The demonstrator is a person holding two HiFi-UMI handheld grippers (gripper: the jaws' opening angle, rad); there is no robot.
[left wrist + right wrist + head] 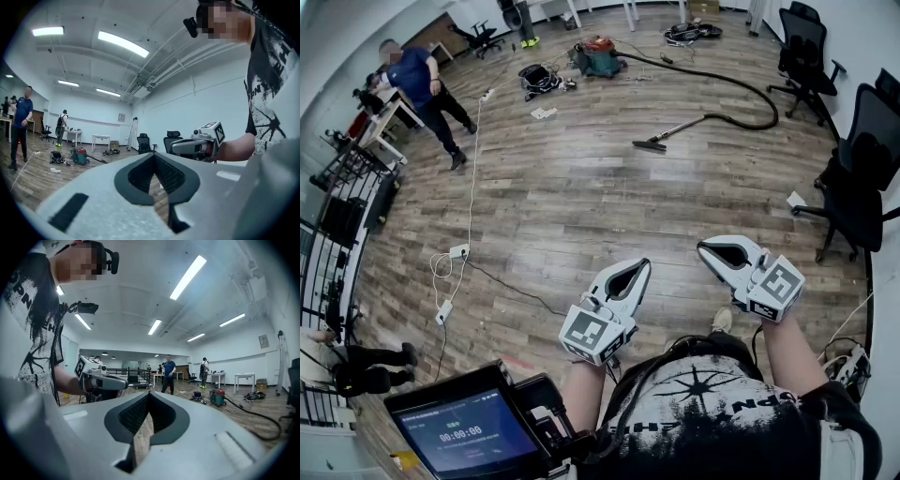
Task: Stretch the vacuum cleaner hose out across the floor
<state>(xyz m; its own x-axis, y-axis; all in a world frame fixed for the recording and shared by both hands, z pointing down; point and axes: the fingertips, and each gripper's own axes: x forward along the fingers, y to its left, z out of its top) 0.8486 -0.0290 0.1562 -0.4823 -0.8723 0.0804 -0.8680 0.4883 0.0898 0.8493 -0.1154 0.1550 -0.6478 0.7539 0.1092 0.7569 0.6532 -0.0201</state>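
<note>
Wooden floor point(572, 206) is spreading ahead; the hose point(694, 71) is lying well beyond both claws, looping rightward from the vacuum cleaner point(598, 58), then curling back. Left claw point(639, 267) and right claw point(705, 247) are sitting pressed together, empty, the right seemingly nearer that loop.

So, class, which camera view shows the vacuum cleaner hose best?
The head view: from above, the hose lies in full, curving from the vacuum cleaner to the floor nozzle. The right gripper view shows a foreshortened stretch of it; the left gripper view only a short piece beside the cleaner.
</note>
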